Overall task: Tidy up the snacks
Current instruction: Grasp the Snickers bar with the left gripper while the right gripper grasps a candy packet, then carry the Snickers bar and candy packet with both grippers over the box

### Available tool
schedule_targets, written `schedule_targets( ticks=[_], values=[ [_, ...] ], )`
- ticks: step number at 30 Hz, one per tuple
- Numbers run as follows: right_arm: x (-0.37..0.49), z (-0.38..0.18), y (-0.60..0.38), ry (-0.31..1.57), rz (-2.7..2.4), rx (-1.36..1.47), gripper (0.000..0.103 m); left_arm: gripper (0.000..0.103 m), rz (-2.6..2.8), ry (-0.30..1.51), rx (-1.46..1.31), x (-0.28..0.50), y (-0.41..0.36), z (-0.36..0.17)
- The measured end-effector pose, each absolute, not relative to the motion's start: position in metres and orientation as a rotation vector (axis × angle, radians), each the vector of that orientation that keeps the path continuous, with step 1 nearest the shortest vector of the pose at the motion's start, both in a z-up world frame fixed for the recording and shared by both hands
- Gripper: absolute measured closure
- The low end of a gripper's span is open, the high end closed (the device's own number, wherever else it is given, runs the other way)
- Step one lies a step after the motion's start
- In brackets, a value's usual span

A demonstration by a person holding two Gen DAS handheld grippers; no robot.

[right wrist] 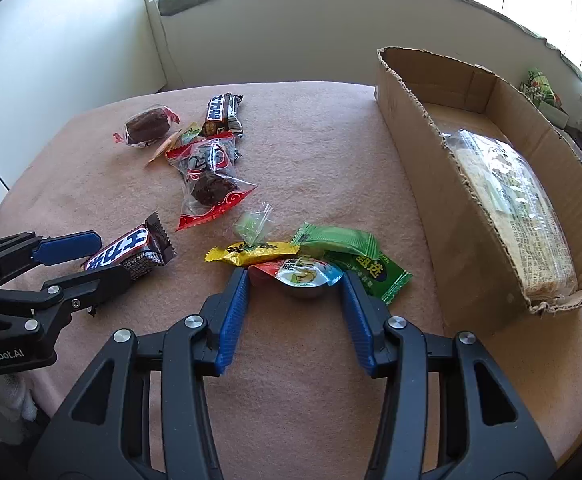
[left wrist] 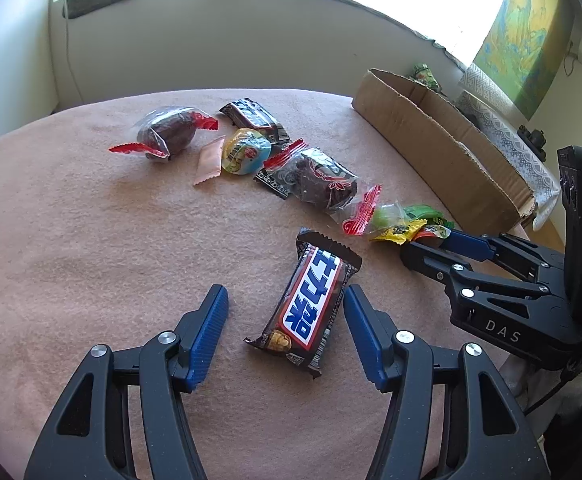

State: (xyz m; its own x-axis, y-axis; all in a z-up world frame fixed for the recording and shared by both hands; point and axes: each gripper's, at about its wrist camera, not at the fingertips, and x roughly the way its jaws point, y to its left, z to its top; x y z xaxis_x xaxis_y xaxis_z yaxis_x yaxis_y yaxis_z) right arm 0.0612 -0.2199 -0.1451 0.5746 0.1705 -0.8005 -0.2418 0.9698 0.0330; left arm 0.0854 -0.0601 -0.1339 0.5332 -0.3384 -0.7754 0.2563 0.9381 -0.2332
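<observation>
The left gripper (left wrist: 287, 300) stands open, ribbed blue pads either side of a glossy brown chocolate bar (left wrist: 311, 304) on the fuzzy pink cloth (left wrist: 91, 260) – only the right pad touches it. The right gripper (right wrist: 297, 284) has its pads against a small foil-lidded jelly cup (right wrist: 305, 278); at two o'clock, the torn corrugated cardboard box (right wrist: 423, 184) holds a clear-wrapped block

A pink blanket-covered surface (right wrist: 311, 152) carries scattered snacks: a chocolate bar (left wrist: 311, 304) near the front edge, a jelly cup (right wrist: 303, 278) among green and yellow packets (right wrist: 351, 252), wrapped dark cakes (right wrist: 207, 184) toward the far edge. A cardboard box (right wrist: 431, 184) sits along the right edge.
</observation>
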Motion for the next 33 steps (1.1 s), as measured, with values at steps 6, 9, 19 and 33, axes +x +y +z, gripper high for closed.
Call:
schedule_targets(
  ticks=[6,9,19,33],
  values=[
    [0.067,-0.147,-0.219,0.935,0.253,-0.069,0.054,0.049,-0.352,0.940,-0.091,0.088,-0.059,-0.134],
    [0.068,-0.146,-0.218,0.927,0.255,-0.066,0.059,0.056,-0.349,0.936,-0.097,0.090,-0.059,-0.134],
    [0.068,-0.145,-0.220,0.932,0.273,-0.054,0.075,0.067,-0.354,0.932,-0.100,0.093,-0.058,-0.135],
    [0.074,-0.149,-0.217,0.931,0.225,-0.081,0.059,0.075,-0.347,0.926,-0.100,0.091,-0.057,-0.136]
  ],
)
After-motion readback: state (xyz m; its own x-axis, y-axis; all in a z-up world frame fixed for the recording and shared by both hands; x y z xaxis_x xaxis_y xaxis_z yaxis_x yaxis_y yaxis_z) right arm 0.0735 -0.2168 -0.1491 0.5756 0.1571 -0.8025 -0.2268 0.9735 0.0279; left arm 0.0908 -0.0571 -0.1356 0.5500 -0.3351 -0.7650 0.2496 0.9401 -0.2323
